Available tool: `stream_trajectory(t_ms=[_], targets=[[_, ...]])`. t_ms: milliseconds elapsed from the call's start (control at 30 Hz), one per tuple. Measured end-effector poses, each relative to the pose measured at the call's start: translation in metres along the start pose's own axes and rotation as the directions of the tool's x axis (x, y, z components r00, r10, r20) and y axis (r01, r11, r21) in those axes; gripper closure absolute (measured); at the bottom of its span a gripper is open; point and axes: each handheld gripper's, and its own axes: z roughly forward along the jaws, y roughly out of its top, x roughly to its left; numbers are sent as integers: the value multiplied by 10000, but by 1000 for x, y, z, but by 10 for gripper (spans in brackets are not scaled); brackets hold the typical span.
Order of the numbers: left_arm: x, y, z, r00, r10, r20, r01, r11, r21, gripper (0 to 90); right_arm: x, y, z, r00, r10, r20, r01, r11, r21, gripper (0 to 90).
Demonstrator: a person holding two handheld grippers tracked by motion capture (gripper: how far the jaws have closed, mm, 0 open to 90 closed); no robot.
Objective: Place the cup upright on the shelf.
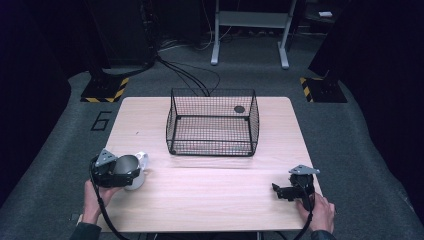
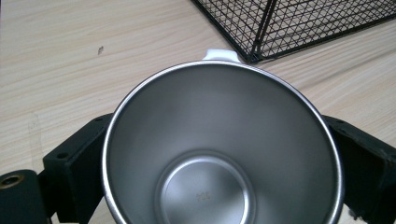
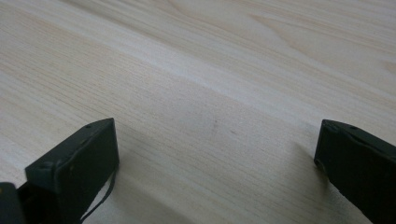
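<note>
The round steel cup with a white outer shell and white handle [image 1: 131,170] is sitting at the near left of the light wooden desk [image 1: 210,200], well short of the black wire-mesh basket [image 1: 212,122] and off toward that basket's near-left corner. The high view is showing the whole layout: the basket standing at the middle of the far half of the desk, the cup apart from it, and a person's hand on each tool.

The left gripper view is giving what the high view cannot: the cup's brushed metal inside [image 2: 219,154] seen from above its rim, the white handle [image 2: 220,54] pointing toward the basket's corner [image 2: 254,51], and a gap of bare wood lying between handle and mesh.

The left claw [image 1: 125,171] is standing spread wide around the cup, one black jaw at each side of the wall and pressing against it, so the cup is being gripped between them.

The right claw [image 1: 278,190] is hovering far from the basket, near the desk's near right edge. The right gripper view is showing its jaws parted widely over bare wood [image 3: 210,102], holding and touching nothing.
</note>
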Motion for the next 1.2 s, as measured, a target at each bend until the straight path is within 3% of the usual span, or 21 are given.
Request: stream_trajectory(t_ms=[767,1200], targets=[[-27,16,-17,9962,579,643,-555,9977,-385,60,0,0,0,10000,-19,-31,19,10000,-2,0],[-40,26,-21,9884,1067,1078,-1025,9938,-437,60,0,0,0,10000,-19,-32,19,10000,-5,0]])
